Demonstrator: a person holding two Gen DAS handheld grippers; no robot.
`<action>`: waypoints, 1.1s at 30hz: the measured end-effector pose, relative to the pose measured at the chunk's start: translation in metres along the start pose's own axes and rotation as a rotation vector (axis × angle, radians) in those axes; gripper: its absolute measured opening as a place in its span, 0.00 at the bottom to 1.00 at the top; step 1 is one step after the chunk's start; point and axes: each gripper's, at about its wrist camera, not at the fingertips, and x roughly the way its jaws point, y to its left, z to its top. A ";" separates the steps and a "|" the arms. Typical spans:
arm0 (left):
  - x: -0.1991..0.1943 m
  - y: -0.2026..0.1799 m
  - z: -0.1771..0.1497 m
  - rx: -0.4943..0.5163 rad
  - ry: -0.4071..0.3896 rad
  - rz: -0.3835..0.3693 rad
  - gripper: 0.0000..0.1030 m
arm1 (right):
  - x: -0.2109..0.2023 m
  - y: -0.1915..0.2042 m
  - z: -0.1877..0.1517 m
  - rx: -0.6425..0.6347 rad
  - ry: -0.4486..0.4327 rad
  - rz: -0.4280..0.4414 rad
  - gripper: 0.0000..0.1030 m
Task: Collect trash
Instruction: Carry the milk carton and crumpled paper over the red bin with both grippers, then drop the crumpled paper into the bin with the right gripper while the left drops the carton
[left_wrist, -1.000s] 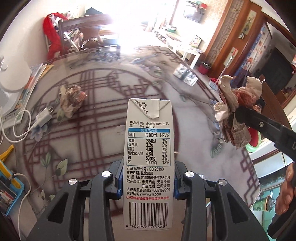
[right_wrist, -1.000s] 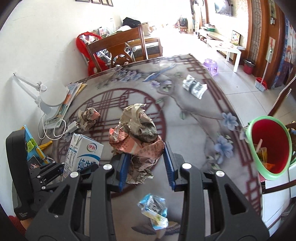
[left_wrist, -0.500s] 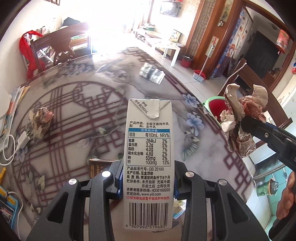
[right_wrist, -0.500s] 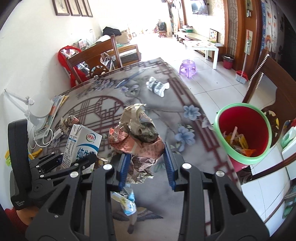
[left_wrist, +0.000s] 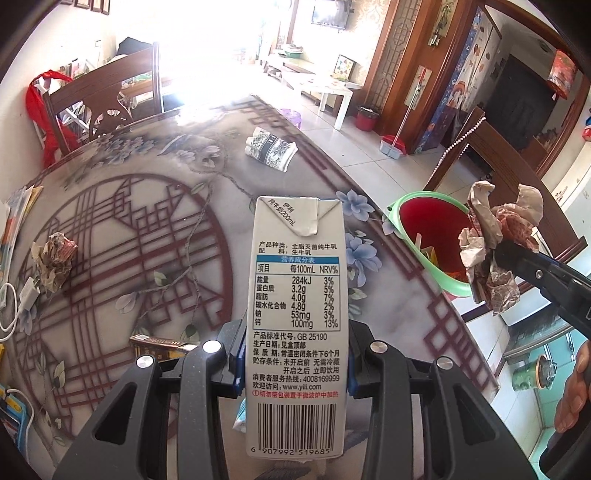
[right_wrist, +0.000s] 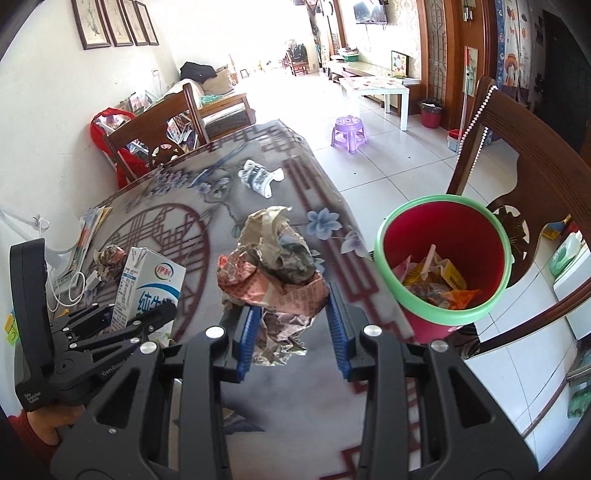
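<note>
Left wrist view: the left claw (left_wrist: 295, 363) is clamped on a milk box (left_wrist: 297, 295), held up over the counter (left_wrist: 147, 206). A red bin (left_wrist: 434, 236) with a green rim stands just past the counter edge, right of the box. A paper ball (left_wrist: 55, 258) lies far left of the bin.

Right wrist view: the right claw (right_wrist: 291, 332) squeezes a wad of paper (right_wrist: 273, 269), just left of the bin (right_wrist: 443, 266). Wrappers lie inside the bin.
</note>
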 end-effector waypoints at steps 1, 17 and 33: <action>0.001 -0.002 0.002 -0.003 -0.001 0.002 0.34 | 0.000 -0.005 0.002 0.000 0.001 -0.002 0.33; 0.023 -0.053 0.039 0.008 -0.026 0.029 0.34 | 0.010 -0.080 0.040 0.019 -0.024 -0.040 0.33; 0.045 -0.105 0.079 0.090 -0.048 0.033 0.34 | 0.045 -0.172 0.067 0.086 0.008 -0.159 0.33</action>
